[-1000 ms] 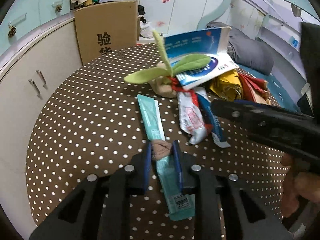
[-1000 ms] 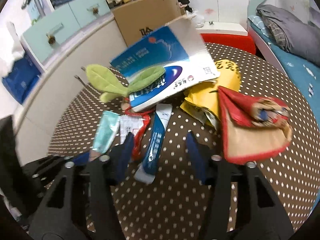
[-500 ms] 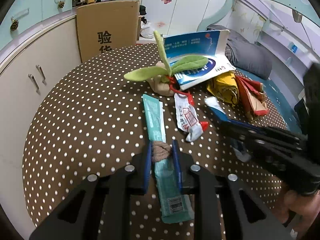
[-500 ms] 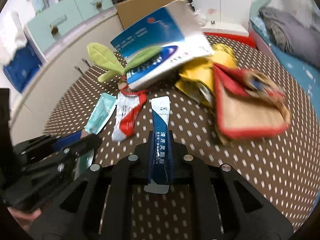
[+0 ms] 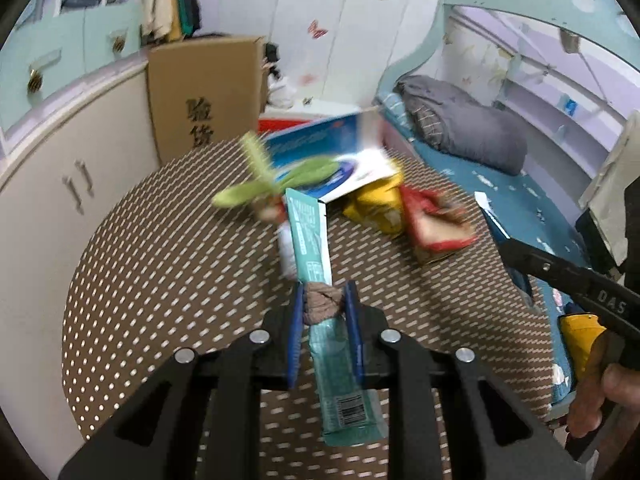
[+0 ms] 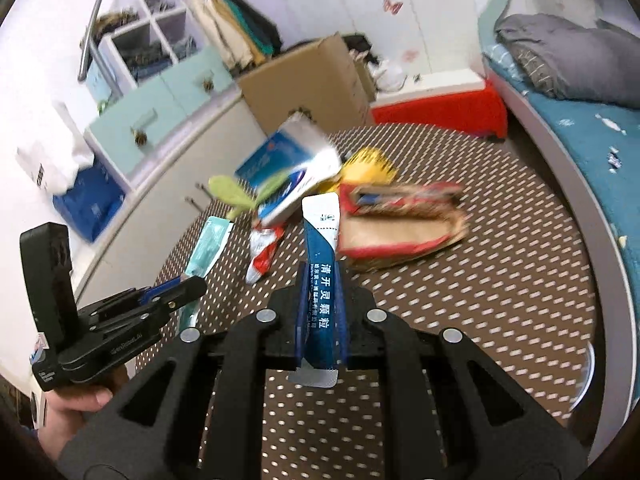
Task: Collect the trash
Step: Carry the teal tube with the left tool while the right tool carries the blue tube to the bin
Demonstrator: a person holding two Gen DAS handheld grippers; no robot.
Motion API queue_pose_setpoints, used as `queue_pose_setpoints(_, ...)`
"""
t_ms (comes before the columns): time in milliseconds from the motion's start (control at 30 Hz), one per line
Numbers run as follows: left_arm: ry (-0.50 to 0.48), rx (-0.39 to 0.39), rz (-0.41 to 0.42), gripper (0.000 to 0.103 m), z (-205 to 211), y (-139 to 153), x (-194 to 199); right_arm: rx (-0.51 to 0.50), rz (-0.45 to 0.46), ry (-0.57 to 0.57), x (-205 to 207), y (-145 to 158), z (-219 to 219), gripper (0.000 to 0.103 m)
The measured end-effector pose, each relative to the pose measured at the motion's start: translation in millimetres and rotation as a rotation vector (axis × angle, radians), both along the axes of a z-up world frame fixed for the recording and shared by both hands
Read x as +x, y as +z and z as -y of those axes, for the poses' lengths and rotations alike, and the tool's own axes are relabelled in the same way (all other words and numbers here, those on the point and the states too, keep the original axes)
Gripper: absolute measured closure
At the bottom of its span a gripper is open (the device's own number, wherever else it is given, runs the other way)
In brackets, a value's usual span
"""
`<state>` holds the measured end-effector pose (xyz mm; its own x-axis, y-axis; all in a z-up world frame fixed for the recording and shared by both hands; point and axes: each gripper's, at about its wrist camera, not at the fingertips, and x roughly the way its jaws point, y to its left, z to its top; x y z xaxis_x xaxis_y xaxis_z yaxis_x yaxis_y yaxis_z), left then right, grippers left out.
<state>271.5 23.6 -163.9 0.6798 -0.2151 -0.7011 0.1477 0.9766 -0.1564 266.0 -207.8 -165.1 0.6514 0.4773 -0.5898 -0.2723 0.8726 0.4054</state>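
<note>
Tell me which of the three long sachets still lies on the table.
The red and white sachet lies on the dotted table. The teal sachet is in the left gripper, the blue sachet in the right gripper.

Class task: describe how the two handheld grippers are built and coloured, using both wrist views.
Both are matte black plastic. The left gripper and right gripper each have two angular fingers with blue pads and silver round screws. Seen side-on, the right gripper carries white lettering and a yellow part near its handle.
</note>
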Motion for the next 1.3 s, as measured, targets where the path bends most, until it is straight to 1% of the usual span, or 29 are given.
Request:
queue_pose_setpoints(100, -0.049, 0.003, 0.040, 0.084, 27.9, 18.2, -0.2, 0.023, 0.031, -0.039, -5.1, 10.7, 26.6, 0.090)
queue_pose_setpoints(167, -0.087, 0.007, 0.062, 0.084, 50.2, 27.1, -1.0, 0.031, 0.049, -0.078, -7.0, 17.2, 51.6, 0.090)
queue_pose_setpoints(333, -0.200, 0.014, 0.093, 0.084, 110.5, 41.7, 3.9, 0.057, 0.083, -0.188, -22.3, 24.5, 115.1, 0.090)
queue_pose_setpoints(433, -0.258, 0.011, 0.104, 0.084, 140.4, 47.7, 6.4, 0.065, 0.096, -0.273, -34.1, 27.1, 155.2, 0.090)
queue_pose_setpoints(533, -0.323, -0.007, 0.110, 0.084, 179.2, 53.3, 9.7, 0.075, 0.102, -0.354, -44.6, 27.7, 194.8, 0.090)
queue_pose_setpoints(733, -0.427, -0.021, 0.112, 0.084, 240.7, 55.9, 13.2, 0.091, 0.096, -0.494, -67.0, 19.9, 264.6, 0.090)
queue_pose_setpoints(767, -0.445, -0.024, 0.110, 0.084, 252.7, 55.2, 13.7, 0.093, 0.095, -0.507, -69.9, 17.7, 270.6, 0.090)
queue_pose_setpoints(900, -0.502, -0.026, 0.081, 0.084, 298.7, 43.3, 17.8, 0.104, 0.060, -0.572, -74.2, 0.0, 306.4, 0.090)
queue_pose_setpoints(1000, -0.530, -0.023, 0.030, 0.084, 330.9, 26.5, 23.8, 0.115, 0.018, -0.603, -73.0, -18.7, 326.9, 0.090)
queue_pose_setpoints(1300, -0.599, 0.027, -0.110, 0.084, 409.6, -30.0, 36.9, 0.155, -0.120, -0.664, -62.9, -84.3, 364.8, 0.090)
